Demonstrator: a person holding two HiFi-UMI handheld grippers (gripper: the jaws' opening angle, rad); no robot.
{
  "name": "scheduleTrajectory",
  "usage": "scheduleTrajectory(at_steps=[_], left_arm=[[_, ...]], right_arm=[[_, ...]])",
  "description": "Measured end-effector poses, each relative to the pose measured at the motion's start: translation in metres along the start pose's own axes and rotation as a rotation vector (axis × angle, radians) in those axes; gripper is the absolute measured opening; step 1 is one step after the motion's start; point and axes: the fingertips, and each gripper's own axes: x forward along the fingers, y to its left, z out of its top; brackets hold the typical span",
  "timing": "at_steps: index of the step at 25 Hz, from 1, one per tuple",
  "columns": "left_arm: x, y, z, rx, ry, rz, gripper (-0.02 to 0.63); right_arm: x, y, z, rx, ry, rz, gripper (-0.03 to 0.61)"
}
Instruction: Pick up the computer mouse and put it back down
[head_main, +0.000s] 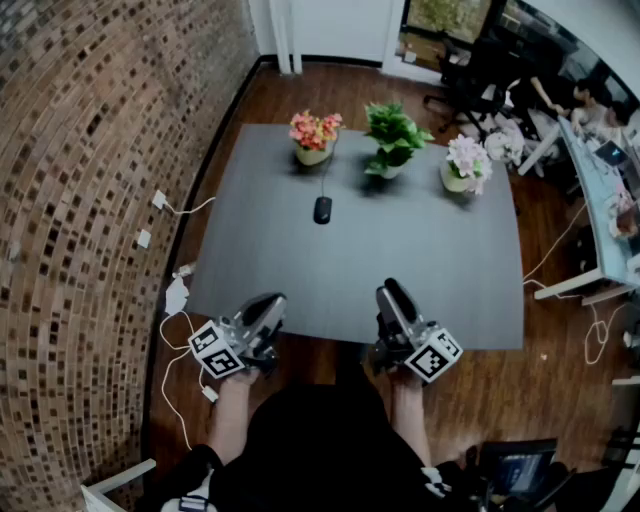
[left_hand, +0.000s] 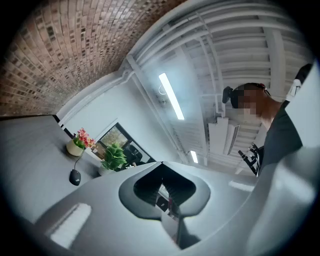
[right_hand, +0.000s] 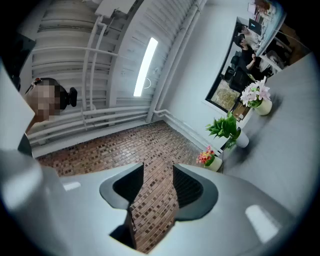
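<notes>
**Head view.** Shows the computer mouse (head_main: 322, 209) lying flat on the far half of the grey table (head_main: 300, 270), just in front of three flower pots (head_main: 393, 140), with its cable (head_main: 323, 180) led back toward the left-hand pot. Shows the left gripper (head_main: 268, 303) and the right gripper (head_main: 396, 293) at the near table edge, well apart from the mouse.

**Left gripper view.** Shows the jaws pressed fully together, with nothing between them. Places the mouse (left_hand: 75, 176) far off at lower left, near the pot of pink flowers.

**Right gripper view.** Shows the jaws spread wide and empty, with only the brick wall (right_hand: 150, 150) visible through the gap. Does not include the mouse.

**Handling, as a judgement.** Expect a light, rigid plastic shell, smooth and probably slippery over the domed back. Take hold across the two long sides at mid-body, not over the buttons or the rounded top. Close gently to avoid squeezing it out forward. Allow for drag from the cable: lift only a little and keep slack. Prefer the right gripper, standing open. Set down flat, then release
</notes>
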Motion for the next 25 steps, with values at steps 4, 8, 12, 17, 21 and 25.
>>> scheduleTrajectory(at_steps=[4,8,12,17,21,25], left_arm=[[0.078,0.039,-0.015,0.056,0.032,0.079,0.003],[0.123,0.08,-0.042,0.099,0.105,0.213,0.011],[0.138,0.118,-0.063,0.126,0.169,0.354,0.113],[0.136,0.173,-0.072,0.228,0.279,0.547,0.28],[0.153,0.239,-0.072,0.299,0.359,0.645,0.374],[0.174,0.325,-0.089,0.333,0.488,0.756,0.417]], right_arm=[[0.011,-0.061,0.051,-0.006,0.033,0.018,0.17],[0.012,-0.114,0.076,0.011,0.059,0.027,0.17],[0.01,-0.158,0.084,0.053,0.074,0.002,0.17],[0.021,-0.179,0.085,0.067,0.111,-0.02,0.17],[0.033,-0.179,0.087,0.043,0.14,-0.041,0.17],[0.037,-0.178,0.089,0.02,0.146,-0.101,0.17]])
